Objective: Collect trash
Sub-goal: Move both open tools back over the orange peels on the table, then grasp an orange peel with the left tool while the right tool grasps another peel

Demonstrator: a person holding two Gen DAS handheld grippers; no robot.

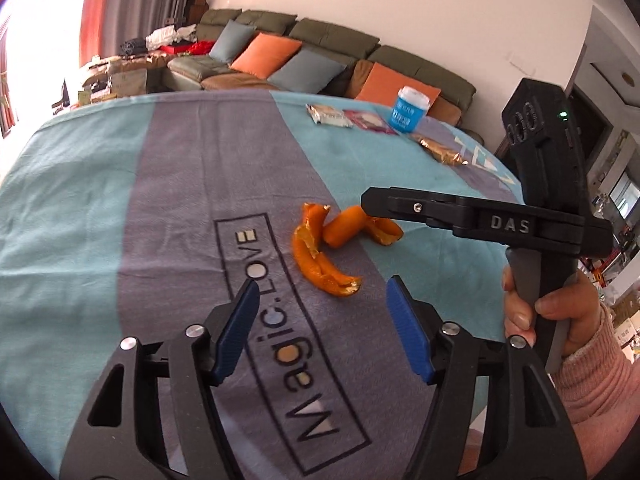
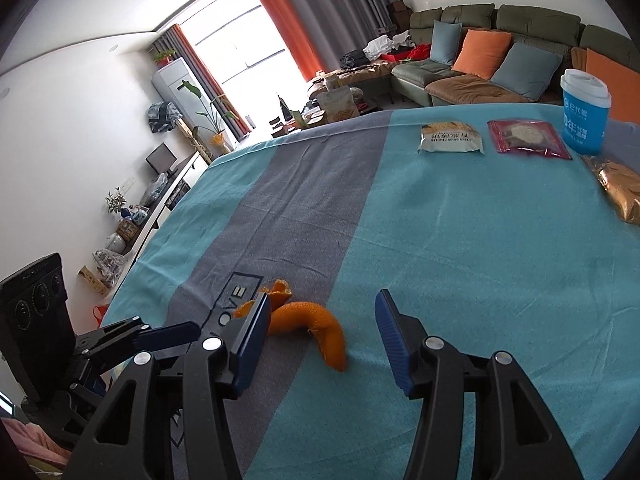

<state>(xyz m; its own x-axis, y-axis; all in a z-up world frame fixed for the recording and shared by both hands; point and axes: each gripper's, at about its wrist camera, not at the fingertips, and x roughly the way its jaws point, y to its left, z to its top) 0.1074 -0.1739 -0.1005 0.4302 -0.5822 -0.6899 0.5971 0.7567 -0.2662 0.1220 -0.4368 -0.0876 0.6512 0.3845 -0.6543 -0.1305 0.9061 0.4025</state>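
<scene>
We hold the left gripper point(image 1: 322, 308) and right gripper point(image 2: 320, 336) wide and empty over the curled orange peel pieces point(image 1: 332, 242) beside the cloth's printed logo point(image 1: 276, 320) on the counter point(image 2: 460, 260), risking pinching cloth or colliding.

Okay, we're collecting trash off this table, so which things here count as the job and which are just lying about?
Job, likely trash:
- curled orange peel pieces
- white snack wrapper
- red snack packet
- crumpled gold foil wrapper
- blue paper cup with white lid, possibly

Just lying about:
- teal and grey tablecloth
- green sofa with orange and blue cushions
- potted plant
</scene>
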